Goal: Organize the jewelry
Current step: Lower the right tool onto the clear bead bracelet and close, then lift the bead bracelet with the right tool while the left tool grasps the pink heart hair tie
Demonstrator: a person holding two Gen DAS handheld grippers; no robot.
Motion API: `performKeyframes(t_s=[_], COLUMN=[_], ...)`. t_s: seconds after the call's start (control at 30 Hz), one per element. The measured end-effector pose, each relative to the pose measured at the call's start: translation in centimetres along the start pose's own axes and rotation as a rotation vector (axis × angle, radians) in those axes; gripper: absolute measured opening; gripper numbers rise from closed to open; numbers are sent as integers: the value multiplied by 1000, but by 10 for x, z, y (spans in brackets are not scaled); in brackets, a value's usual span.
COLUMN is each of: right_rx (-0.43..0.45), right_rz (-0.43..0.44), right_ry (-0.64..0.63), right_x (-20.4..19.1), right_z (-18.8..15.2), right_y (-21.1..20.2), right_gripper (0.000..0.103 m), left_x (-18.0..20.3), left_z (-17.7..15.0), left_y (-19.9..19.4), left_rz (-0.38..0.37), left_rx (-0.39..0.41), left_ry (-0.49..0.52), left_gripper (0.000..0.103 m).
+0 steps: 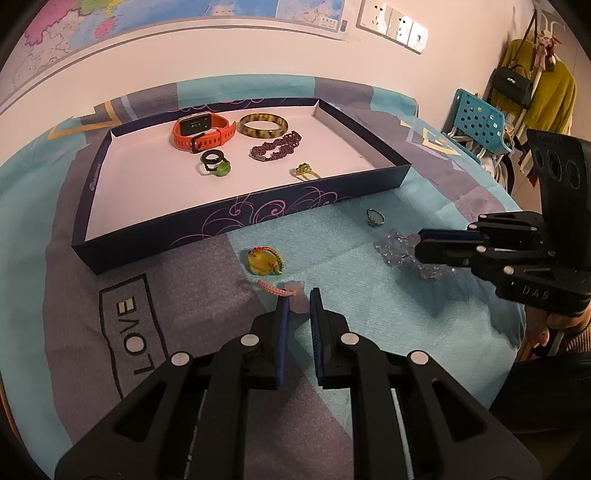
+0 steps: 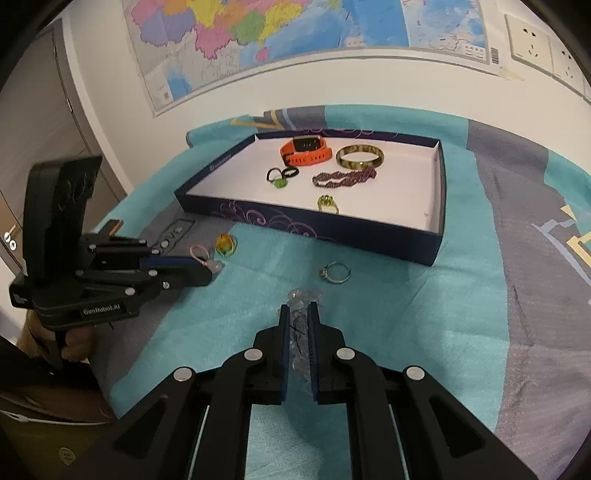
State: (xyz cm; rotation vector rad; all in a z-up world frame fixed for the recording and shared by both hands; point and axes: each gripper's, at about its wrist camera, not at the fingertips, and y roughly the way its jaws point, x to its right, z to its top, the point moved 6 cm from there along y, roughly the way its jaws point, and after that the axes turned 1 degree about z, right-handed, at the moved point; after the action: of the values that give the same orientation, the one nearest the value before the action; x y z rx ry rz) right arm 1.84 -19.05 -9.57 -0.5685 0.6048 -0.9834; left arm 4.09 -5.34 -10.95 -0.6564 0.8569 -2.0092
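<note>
Five pieces lie in the dark blue tray [image 1: 280, 212]: one orange watch [image 1: 201, 130], one amber bangle [image 1: 263, 124], one purple bead chain [image 1: 276, 147], one black ring with a green stone [image 1: 216, 164] and one small gold ring [image 1: 306, 171]. Four more are outside it, on the teal and grey cloth [image 1: 351, 314] over the table: one silver ring [image 1: 375, 217], one yellow pendant [image 1: 264, 261], one pink cord charm [image 1: 291, 291] and one clear crystal bracelet [image 2: 301, 325]. My left gripper [image 1: 298, 301] has its fingers closed on the pink charm's pale stone; my right gripper [image 2: 297, 314] has its fingers closed on the crystal bracelet. A map [image 2: 277, 33] and wall sockets [image 1: 397, 24] hang behind, with a blue chair [image 1: 480, 122] and coats [image 1: 535, 85] to the right.
</note>
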Motion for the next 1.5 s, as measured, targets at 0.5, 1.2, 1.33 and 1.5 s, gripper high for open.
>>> performKeyframes(t_s=[0.5,1.2,1.33,1.5], right_rx=[85,150,166,182], right_rz=[108,121,124,126], right_ry=[90,68,59,48], right_x=[8,2,1,0], right_z=[20,45,53,63], right_y=[-24,-41,-44,-46], right_gripper=[8,8,8,8], left_x=[0,0,2,4], left_z=[2,4,8,16], left_y=[-10,2,-7,-19], left_rz=[-17,-7,-24,-29], left_rx=[22,-4,21,55], left_ry=[-15,-17,-17,-5], left_gripper=[18,11,11,11])
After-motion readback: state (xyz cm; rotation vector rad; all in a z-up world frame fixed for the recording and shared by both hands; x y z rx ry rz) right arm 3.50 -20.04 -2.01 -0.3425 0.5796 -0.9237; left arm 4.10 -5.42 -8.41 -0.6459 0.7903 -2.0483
